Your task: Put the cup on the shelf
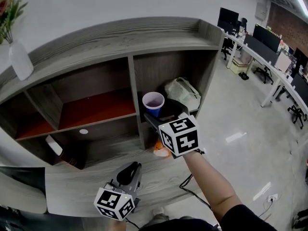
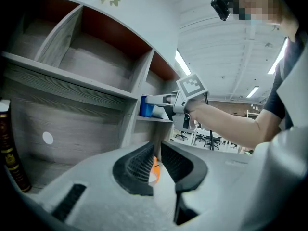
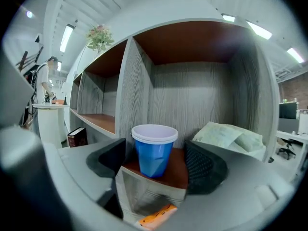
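My right claw (image 3: 159,163) is reached into the shelf (image 1: 134,81), in the middle of the head view. Its jaws stand apart on either side of the cup (image 3: 154,150), and a thin gap shows between each pad and the cup's wall, so I am not clamping it. The cup is blue outside and white inside. It stands upright near the front edge of the reddish board in the upper right compartment. At the right of my right gripper view, a pale bag (image 3: 231,136) lies on the same board, further back than the cup and apart from it. Under the board's front edge, at the bottom of that view, lies an orange packet (image 3: 156,215).

My left claw (image 1: 134,166) is at the bottom of the head view, left of centre, over the grey board at the foot of the shelf. Its jaws are drawn together to a narrow slit with nothing held. The orange packet shows through the slit, but further off.

A dark book (image 3: 77,136) leans in the lower left compartment. A white vase (image 1: 20,59) stands on the shelf top at the upper left of the head view.
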Tool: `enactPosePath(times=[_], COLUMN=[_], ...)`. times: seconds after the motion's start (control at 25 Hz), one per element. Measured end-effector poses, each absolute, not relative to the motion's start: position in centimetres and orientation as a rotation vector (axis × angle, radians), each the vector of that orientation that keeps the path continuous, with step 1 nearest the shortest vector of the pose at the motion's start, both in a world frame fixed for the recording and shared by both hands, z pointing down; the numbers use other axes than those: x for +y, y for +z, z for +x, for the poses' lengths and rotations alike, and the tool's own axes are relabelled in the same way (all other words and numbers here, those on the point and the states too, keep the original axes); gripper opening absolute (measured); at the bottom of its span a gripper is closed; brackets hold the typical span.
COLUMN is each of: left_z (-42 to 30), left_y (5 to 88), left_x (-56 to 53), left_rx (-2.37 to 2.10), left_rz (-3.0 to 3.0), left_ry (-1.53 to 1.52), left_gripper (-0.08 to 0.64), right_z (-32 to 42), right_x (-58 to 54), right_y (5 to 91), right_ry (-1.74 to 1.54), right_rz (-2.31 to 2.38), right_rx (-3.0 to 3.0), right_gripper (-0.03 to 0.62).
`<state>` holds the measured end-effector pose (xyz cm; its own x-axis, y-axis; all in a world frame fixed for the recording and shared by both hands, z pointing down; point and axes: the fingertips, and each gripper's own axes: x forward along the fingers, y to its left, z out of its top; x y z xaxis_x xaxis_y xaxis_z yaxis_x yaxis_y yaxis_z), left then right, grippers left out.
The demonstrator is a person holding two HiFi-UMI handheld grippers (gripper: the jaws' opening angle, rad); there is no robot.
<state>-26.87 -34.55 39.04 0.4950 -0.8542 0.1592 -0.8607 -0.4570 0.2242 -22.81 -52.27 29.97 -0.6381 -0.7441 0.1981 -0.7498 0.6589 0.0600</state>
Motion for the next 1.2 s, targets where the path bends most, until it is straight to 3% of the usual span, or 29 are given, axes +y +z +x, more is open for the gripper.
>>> enactPosePath(times=[0.44, 0.88, 1.2], left_z=[-24.7, -20.7, -18.0], left_y=[38.2, 37.4, 37.4], left_x=[-33.3, -31.8, -30.4], left_rx=[-1.492, -1.494, -1.479], left_rz=[2.448, 2.458, 2.454], left_ry=[0.019, 0.01, 0.008], left_gripper=[0.034, 0.034, 0.032], right_z=[-19.7, -15.8, -12.8], right_x=[-47.5, -41.0, -38.7], right_y=[29.7, 29.0, 30.9], right_ry=[0.066, 0.101, 0.143], right_rz=[1.181, 1.111, 1.115], right_rx=[-2.749, -2.869, -2.85], right_gripper=[0.326, 0.185, 0.129])
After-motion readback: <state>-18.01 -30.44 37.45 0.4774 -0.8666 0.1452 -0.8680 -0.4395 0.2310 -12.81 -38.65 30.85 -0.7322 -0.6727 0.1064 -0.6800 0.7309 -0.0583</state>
